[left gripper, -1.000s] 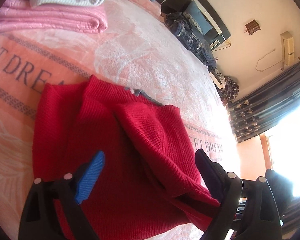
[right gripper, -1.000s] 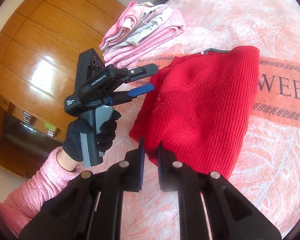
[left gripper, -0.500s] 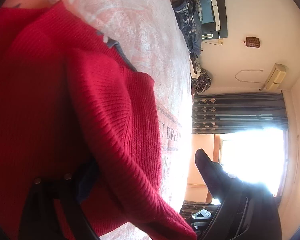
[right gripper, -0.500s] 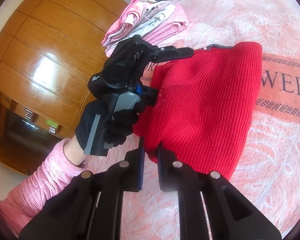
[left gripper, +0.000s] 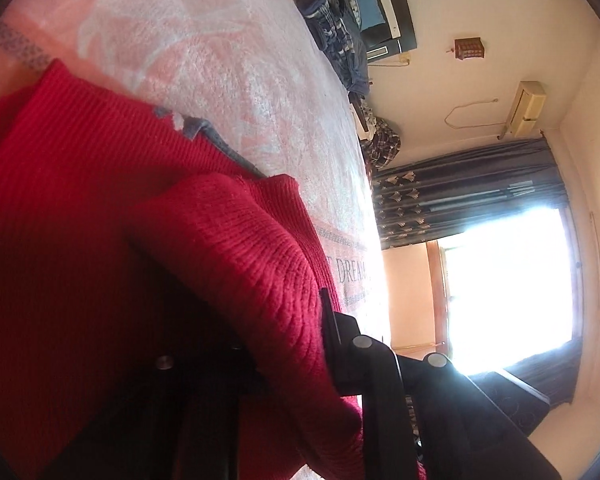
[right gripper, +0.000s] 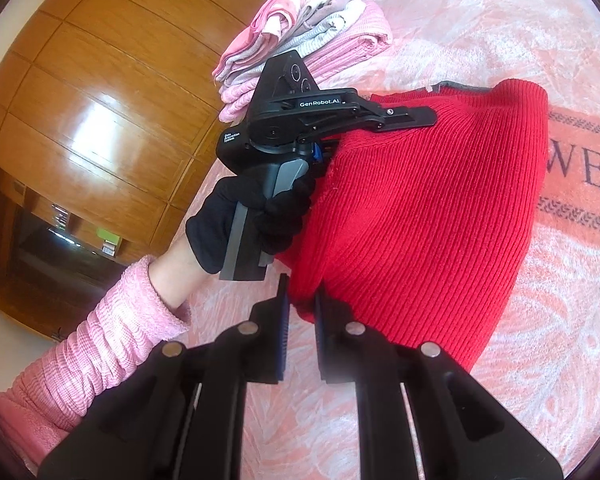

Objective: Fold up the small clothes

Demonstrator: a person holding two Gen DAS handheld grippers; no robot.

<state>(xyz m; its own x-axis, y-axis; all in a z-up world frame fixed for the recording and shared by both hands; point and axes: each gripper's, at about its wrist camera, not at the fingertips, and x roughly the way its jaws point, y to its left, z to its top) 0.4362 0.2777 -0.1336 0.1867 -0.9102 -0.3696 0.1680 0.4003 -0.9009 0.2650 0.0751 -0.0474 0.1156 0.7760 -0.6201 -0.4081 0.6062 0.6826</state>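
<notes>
A red ribbed knit sweater (right gripper: pixel 420 220) lies on the pink blanket, partly folded, with a grey collar strip at its far edge. My right gripper (right gripper: pixel 302 298) is shut on the sweater's near left corner. My left gripper (right gripper: pixel 364 128), held by a black-gloved hand (right gripper: pixel 240 232), clamps the sweater's left edge farther up; its lower finger is hidden under the knit. In the left wrist view, a thick fold of the red sweater (left gripper: pixel 240 248) fills the space inside my left gripper (left gripper: pixel 284 304), and the left finger is lost in shadow.
A stack of folded pink and white clothes (right gripper: pixel 300 40) sits on the blanket (right gripper: pixel 500 20) beyond the left gripper. A wooden wardrobe (right gripper: pixel 80 100) stands left of the bed. Dark clothes (left gripper: pixel 332 40) pile by the headboard, and a bright curtained window (left gripper: pixel 500 280) lies beyond.
My left gripper went from open above the sweater to pushed in and shut on its left edge. The right gripper has kept its hold on the near corner.
</notes>
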